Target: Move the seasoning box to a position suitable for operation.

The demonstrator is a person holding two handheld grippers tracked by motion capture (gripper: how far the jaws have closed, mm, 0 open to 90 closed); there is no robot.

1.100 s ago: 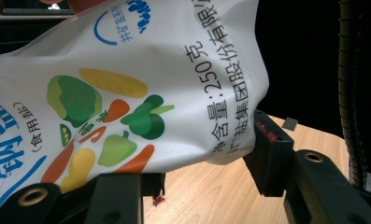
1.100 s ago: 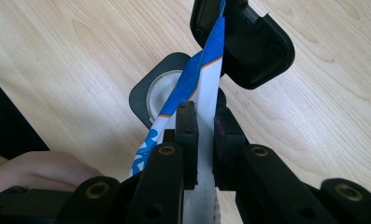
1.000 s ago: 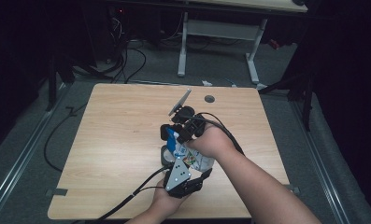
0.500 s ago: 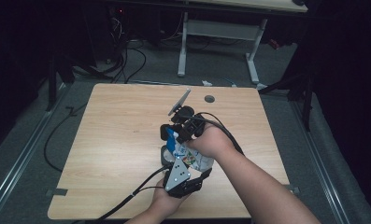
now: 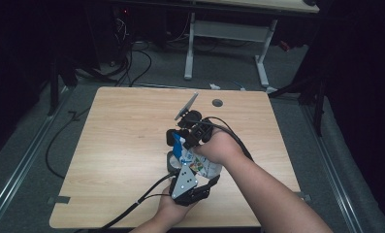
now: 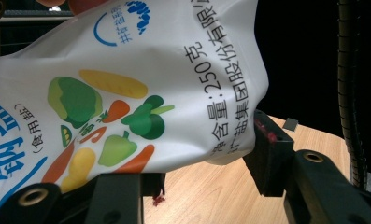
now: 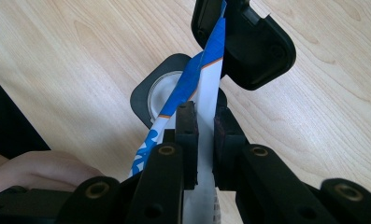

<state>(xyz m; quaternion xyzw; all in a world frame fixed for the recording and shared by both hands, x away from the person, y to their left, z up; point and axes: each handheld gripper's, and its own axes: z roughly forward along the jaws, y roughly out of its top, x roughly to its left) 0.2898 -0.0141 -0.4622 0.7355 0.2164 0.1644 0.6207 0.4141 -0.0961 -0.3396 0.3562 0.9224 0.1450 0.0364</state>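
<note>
Dark floor with loose cables and a white desk frame lay behind the wooden table [image 5: 127,145] we looked down on. From the high view, we saw both hands meet near the table's middle, toward its near edge. Our left gripper [image 5: 192,187], with its grey plate on top, sat nearest the edge and held the lower part of a white bag [image 5: 202,167] printed with vegetables. Our right gripper [image 5: 187,131] came in from above and beyond it, at the bag's blue top. A small round hole [image 5: 217,103] marked the table's far side, well apart from the work.

From the left gripper view, we saw the bag [image 6: 127,93] bulging across the frame between the two black jaws, which stood about half wide and pressed into its sides; the right-hand pad [image 6: 267,154] dented the bag's edge. Bare table [image 6: 211,200] showed below the bag, so it hung just above the wood.

From the right gripper view, we saw the jaws drawn narrow, pinching the thin blue-and-white top edge of the bag [image 7: 206,79] between their pads [image 7: 187,126]. Under that edge sat a dark square container [image 7: 155,95] with a round pale inside, on the table. A black lid-like piece [image 7: 253,44] rose beyond it, touching the bag's tip.
</note>
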